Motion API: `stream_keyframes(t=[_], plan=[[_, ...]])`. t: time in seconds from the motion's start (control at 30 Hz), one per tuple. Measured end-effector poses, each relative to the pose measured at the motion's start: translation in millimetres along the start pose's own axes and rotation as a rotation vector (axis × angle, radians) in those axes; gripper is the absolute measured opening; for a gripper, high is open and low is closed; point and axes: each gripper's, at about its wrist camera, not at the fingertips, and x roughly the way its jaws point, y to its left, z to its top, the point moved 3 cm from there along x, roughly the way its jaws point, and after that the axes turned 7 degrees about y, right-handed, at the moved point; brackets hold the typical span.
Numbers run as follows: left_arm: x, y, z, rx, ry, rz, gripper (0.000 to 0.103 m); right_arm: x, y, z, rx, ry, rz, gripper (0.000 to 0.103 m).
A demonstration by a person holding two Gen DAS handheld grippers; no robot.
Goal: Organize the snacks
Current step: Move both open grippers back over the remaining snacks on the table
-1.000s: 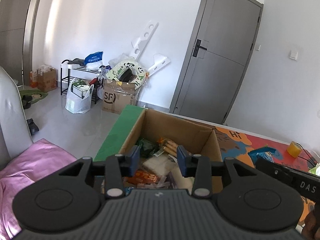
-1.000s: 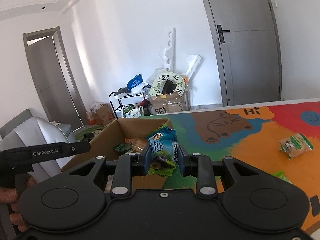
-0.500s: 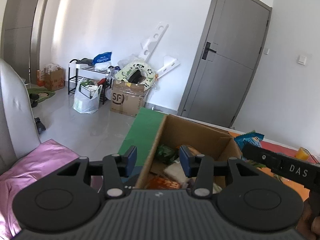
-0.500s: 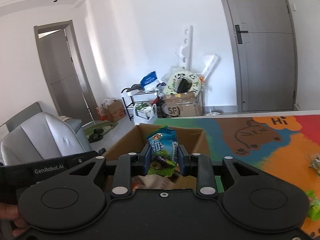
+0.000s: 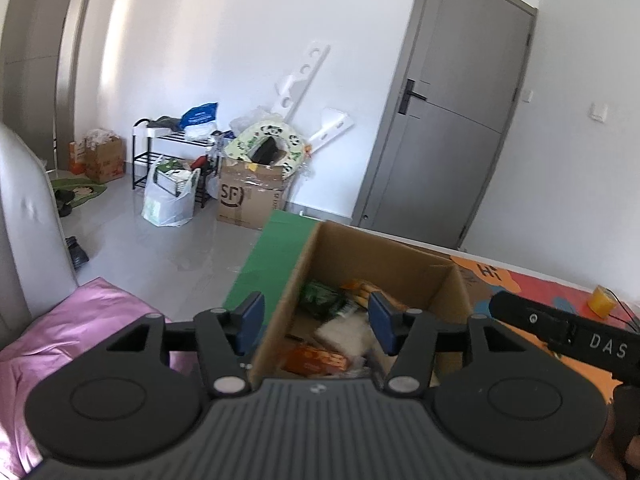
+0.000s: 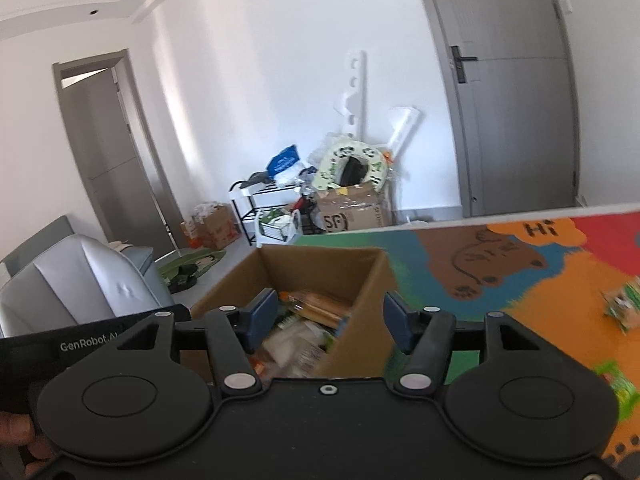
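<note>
A brown cardboard box (image 5: pixel 384 252) (image 6: pixel 372 280) stands on the colourful mat, holding several snack packs, among them a green pack (image 5: pixel 322 294) and an orange one (image 5: pixel 316 360). My left gripper (image 5: pixel 316 322) hovers over the box's near left wall, its jaws opening with nothing gripped between them. My right gripper (image 6: pixel 330 320) hangs above the box's near right corner, jaws opening and empty. The blue snack bag it held is not in sight. The right gripper's body (image 5: pixel 568 328) shows in the left wrist view.
More snack packs (image 6: pixel 624 304) lie on the mat (image 6: pixel 540 280) at the right, with a yellow tape roll (image 5: pixel 602 294) further back. A pink cushion (image 5: pixel 72 332) and grey chair (image 6: pixel 80 280) stand left. A cluttered rack and SF carton (image 5: pixel 248 200) sit by the wall.
My right gripper opened and the blue snack bag left its jaws. My left gripper's jaws widened. The right wrist view shifted over the box.
</note>
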Motion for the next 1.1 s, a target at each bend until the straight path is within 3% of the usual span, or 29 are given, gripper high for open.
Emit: stream_keyframes(t=[0.1,0.2,0.47,1.1], plan=[[-0.9,-11.6,-2.7,0.02,-0.005,-0.006,0.071,-8.5,-12.8,-4.9,0.026,-0.001,-0.015,0.066],[-1.0,-23.6,-4.5,0.037,-0.006,-0.012,0.074,-18.8,-25.0,-11.7,0.046,-0.002,-0.03,0.068],[-2.1,-53.9,-13.7,0.089,0.014,-0.038,0.078,-41.6,-52.4,-22.3,0.097,-0.014,-0.063,0.075],[-0.3,-130.5,-35.9,0.204,0.047,-0.144,0.081,-89.5,-124.4,-51.7,0.224,-0.05,-0.181,0.077]])
